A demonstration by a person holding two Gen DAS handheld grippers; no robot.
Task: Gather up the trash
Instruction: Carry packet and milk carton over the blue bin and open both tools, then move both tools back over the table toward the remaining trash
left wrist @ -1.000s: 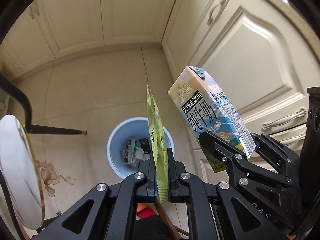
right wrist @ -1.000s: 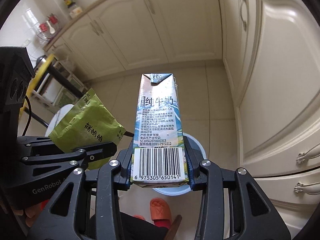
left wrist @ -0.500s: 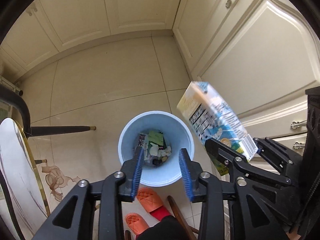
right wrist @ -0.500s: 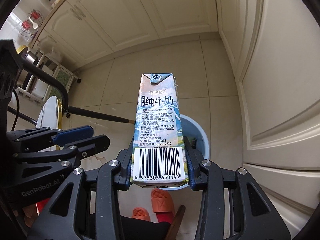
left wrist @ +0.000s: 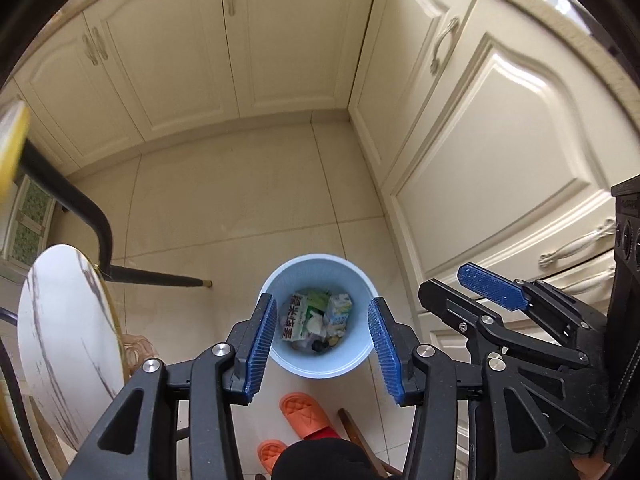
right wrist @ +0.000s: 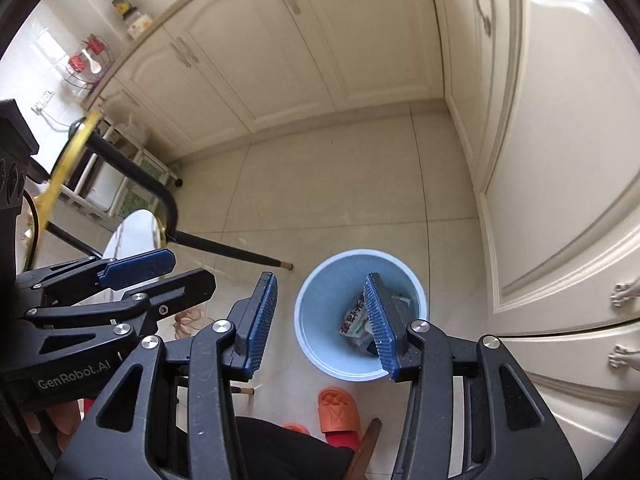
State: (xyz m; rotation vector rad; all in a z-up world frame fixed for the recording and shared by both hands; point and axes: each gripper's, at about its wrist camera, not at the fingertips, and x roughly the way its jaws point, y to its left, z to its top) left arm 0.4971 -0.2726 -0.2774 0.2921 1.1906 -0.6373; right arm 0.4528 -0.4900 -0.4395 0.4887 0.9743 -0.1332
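Counter jars (right wrist: 134, 20): right wrist view only.

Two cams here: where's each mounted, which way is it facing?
Left wrist: on the left gripper, looking steeply down at the blue bin of trash; jaws open and empty, having just opened; right gripper at right.
Right wrist: on the right gripper, looking down at the floor, bin right of centre; jaws open and empty, having just opened; left gripper at left.
Shared: bin, orange slipper, cabinets.

Blue bin (left wrist: 320, 364) holds trash (left wrist: 316, 318) below empty fingers (left wrist: 262, 344).
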